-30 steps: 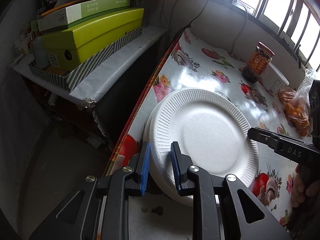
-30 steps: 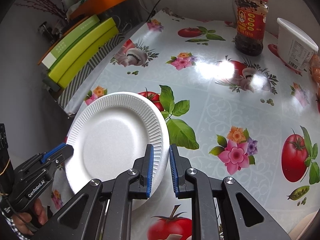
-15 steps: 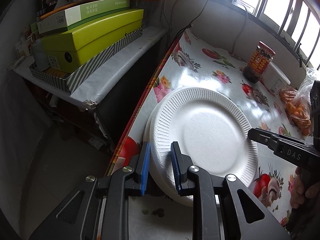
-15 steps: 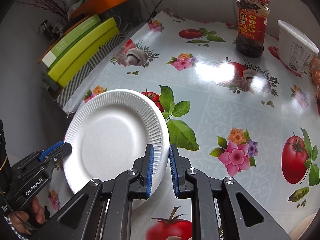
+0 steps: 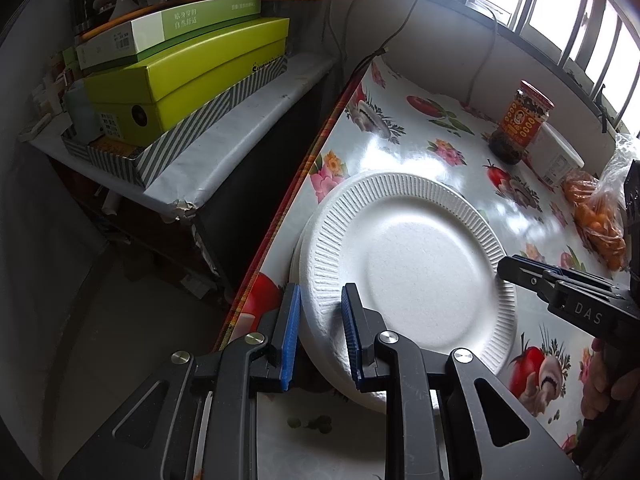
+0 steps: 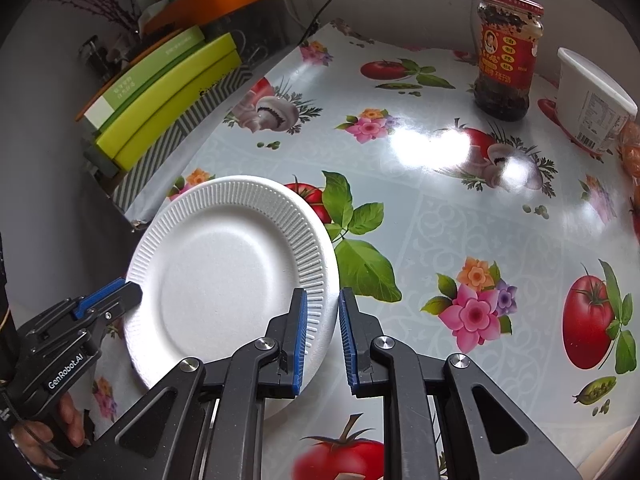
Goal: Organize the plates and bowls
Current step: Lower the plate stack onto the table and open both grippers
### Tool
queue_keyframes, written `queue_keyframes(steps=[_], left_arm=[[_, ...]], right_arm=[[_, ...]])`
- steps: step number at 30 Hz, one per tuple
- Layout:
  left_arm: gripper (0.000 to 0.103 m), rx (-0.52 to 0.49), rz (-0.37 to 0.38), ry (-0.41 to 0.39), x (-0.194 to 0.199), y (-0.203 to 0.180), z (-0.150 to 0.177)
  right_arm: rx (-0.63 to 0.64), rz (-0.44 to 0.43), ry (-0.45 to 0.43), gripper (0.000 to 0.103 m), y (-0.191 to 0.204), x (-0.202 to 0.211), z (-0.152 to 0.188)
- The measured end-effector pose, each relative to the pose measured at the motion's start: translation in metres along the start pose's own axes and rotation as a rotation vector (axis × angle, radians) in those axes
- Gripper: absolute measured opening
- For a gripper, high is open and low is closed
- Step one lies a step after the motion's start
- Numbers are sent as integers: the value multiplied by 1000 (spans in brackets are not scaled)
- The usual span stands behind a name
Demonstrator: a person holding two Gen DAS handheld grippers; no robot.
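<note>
The foam plate [image 5: 416, 264] sits at the left edge of the table [image 6: 460, 208], on top of at least one other white plate whose rim shows beneath it in the left wrist view; I cannot count how many lie under it. It is round, so it has no long axis to align with; only the rim matters. It looks slightly tilted rather than flat, though the fisheye makes me unsure.

My left gripper [image 5: 318, 332] straddles the near rim, one blue pad outside the stack edge and the other over the ribbed border. The jaws look closed onto the rim, but I cannot confirm firm contact on both sides.

My right gripper [image 6: 322, 336] straddles the opposite rim from the table's inner side. A sliver of gap shows on the outer jaw, so I cannot tell whether it is clamped.

Both grippers are equally near, on opposite sides of the plate. I judge the next move a two-sided lift or shift inward, away from the table edge.

A chili sauce jar [image 6: 506, 52], a white tub [image 6: 592, 100] and a bag of oranges [image 5: 598, 216] stand well apart at the far side.
</note>
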State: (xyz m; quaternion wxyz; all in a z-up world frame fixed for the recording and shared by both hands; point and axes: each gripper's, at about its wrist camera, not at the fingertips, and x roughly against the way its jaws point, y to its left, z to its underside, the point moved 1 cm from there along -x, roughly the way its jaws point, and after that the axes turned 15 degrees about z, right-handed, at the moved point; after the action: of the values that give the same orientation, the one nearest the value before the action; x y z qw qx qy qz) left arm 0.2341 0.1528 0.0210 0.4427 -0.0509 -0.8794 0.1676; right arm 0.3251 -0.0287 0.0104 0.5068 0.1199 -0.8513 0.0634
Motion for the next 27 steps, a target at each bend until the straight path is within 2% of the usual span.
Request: queue_keyframes(steps=[16, 19, 21, 27], left_arm=[[23, -1, -1, 0, 0, 0, 0], [27, 0, 0, 2, -1, -1, 0], [33, 3, -2, 3, -1, -1, 1], [38, 8, 4, 3, 0, 0, 1]], right_arm=[[2, -1, 2, 17, -1, 0, 0], [5, -4, 6, 18, 0, -2, 0], [7, -4, 7, 20, 1, -3, 1], [13, -9, 8, 24, 3, -4, 2]])
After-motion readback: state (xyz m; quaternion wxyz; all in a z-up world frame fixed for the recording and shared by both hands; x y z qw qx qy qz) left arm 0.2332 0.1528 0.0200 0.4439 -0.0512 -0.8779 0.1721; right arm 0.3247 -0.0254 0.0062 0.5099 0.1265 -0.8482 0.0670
